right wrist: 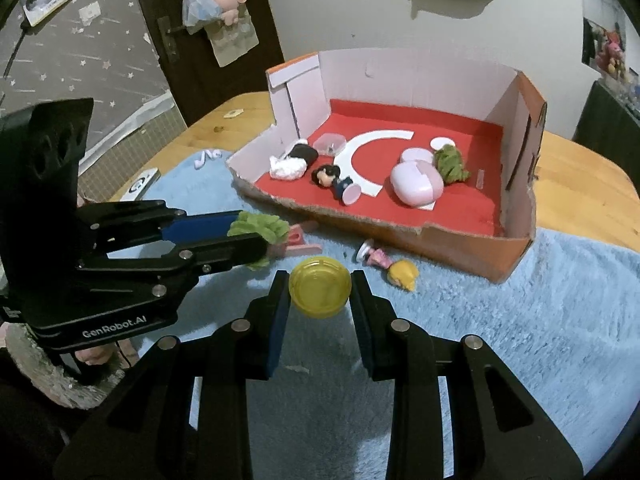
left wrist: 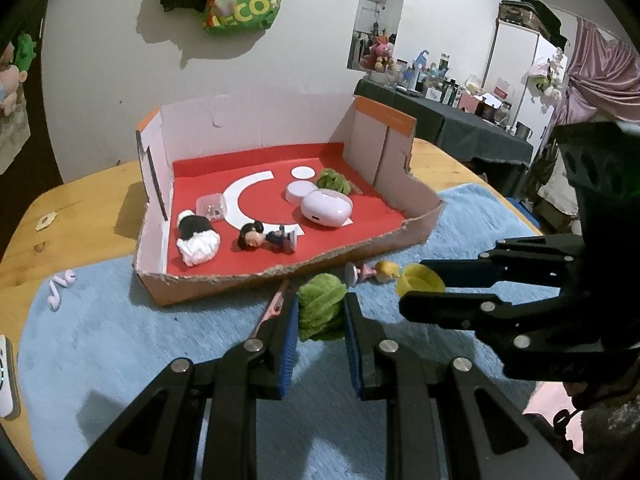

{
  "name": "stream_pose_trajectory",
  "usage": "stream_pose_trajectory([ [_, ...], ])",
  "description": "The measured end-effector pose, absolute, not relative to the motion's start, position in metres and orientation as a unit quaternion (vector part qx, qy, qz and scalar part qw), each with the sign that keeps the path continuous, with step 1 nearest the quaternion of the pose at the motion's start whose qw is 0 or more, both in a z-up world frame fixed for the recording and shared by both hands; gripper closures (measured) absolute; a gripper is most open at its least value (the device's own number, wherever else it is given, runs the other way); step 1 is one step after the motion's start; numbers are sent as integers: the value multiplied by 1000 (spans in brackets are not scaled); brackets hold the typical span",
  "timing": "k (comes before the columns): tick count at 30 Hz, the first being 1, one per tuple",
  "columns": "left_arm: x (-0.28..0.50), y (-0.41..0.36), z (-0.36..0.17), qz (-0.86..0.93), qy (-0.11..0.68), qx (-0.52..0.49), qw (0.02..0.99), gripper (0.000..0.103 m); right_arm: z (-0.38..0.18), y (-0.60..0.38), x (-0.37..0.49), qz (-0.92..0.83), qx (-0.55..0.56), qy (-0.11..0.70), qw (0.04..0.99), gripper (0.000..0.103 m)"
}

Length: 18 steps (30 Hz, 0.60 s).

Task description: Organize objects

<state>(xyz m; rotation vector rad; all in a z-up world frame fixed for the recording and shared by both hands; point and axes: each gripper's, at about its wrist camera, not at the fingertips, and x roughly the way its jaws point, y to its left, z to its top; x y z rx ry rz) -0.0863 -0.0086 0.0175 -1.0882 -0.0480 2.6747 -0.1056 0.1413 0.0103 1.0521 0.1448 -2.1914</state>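
A cardboard box (left wrist: 416, 216) (right wrist: 516, 252) with a red floor stands on a blue mat. It holds a pink earbud case (left wrist: 326, 209) (right wrist: 416, 184), a dark-haired figurine (left wrist: 266, 237) (right wrist: 334, 180), a black-and-white scrunchie (left wrist: 198, 238), a clear small case (left wrist: 210, 206) and a green scrunchie (left wrist: 334, 180) (right wrist: 450, 164). My left gripper (left wrist: 322, 312) (right wrist: 256, 242) is shut on another green scrunchie (left wrist: 320, 308) (right wrist: 260, 226) just in front of the box. My right gripper (right wrist: 320, 292) (left wrist: 412, 286) is shut on a round yellow lid (right wrist: 320, 292) (left wrist: 420, 280) above the mat.
A blonde figurine (left wrist: 374, 271) (right wrist: 390, 266) and a pink clip (left wrist: 272, 308) (right wrist: 300, 240) lie on the blue mat (left wrist: 120, 340) in front of the box. Lilac earbuds (left wrist: 60, 286) lie at the mat's left edge on the wooden table (left wrist: 80, 208). A white device (left wrist: 6, 376) sits far left.
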Motion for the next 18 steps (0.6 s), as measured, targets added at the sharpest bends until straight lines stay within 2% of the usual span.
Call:
stream_pose_trajectory([
  [18, -113, -13, 38, 926, -21, -355, 124, 80, 30, 141, -134, -854, 390, 49, 339, 74],
])
